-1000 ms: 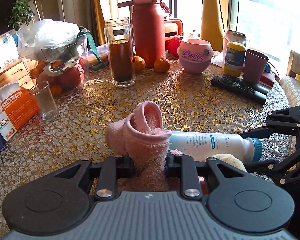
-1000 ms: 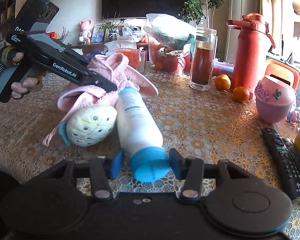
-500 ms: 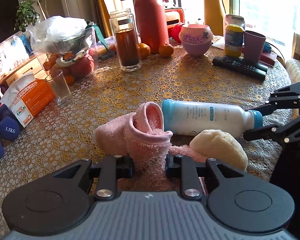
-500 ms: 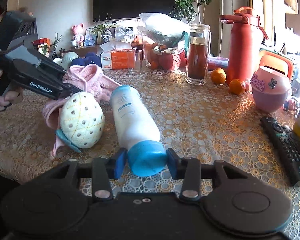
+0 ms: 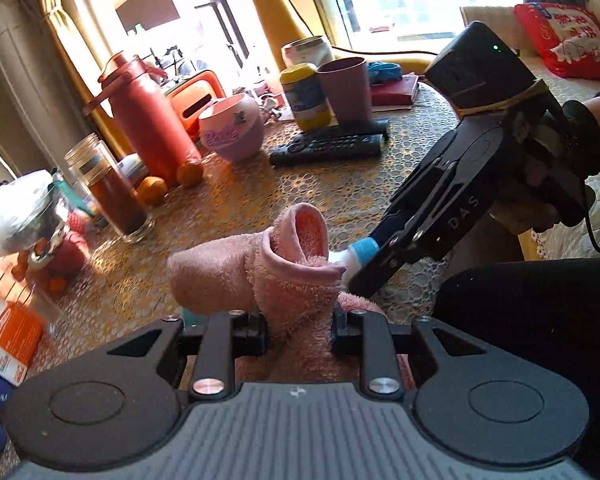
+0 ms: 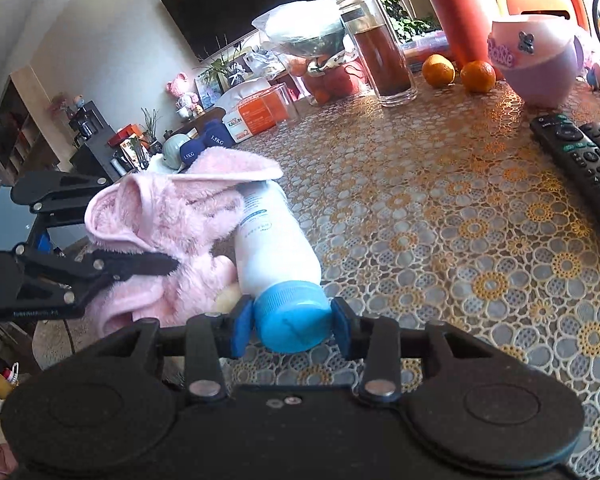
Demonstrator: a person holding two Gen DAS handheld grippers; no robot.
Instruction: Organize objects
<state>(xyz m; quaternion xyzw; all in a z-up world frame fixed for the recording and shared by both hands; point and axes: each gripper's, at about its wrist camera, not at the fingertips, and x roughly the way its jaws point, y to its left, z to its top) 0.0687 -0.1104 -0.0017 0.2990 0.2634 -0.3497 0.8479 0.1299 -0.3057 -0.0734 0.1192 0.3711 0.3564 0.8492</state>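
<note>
— Pink fleece garment [image 5: 276, 280]: pinched between the left gripper [image 5: 300, 330] fingers, bunched up over the near edge of the gold-patterned surface [image 5: 308, 188], one cuff gaping open toward the window.

— And on the other side?

— Right gripper [image 6: 288, 326] clamped on the blue cap of a white bottle [image 6: 274, 240], blue pads pressed against either side of the cap. Seen from the left wrist: right gripper [image 5: 350, 262] angled down from the upper right, only the bottle's blue cap [image 5: 362, 250] peeking out beside the fleece.

— Bottle's position?

— Lying on its side, far end tucked under a flap of the same garment [image 6: 168, 216]. Left gripper [image 6: 156, 265] visible at the left of the right wrist view, fingers closed into the fleece. Something pale and rounded [image 6: 228, 298] just beside the bottle, mostly hidden, hard to identify.

— Rest of the surface?

— Two remote controls [image 5: 328, 146] lying together well beyond the fleece, pink bowl [image 5: 232, 132] behind them to the left, red flask [image 5: 148, 120] upright beside it, two oranges [image 5: 168, 184] near the flask's base, tall glass jar of dark liquid [image 5: 108, 192] to their left. Mauve cup [image 5: 346, 90] and yellow-lidded tin [image 5: 306, 96] standing behind the remotes.
</note>
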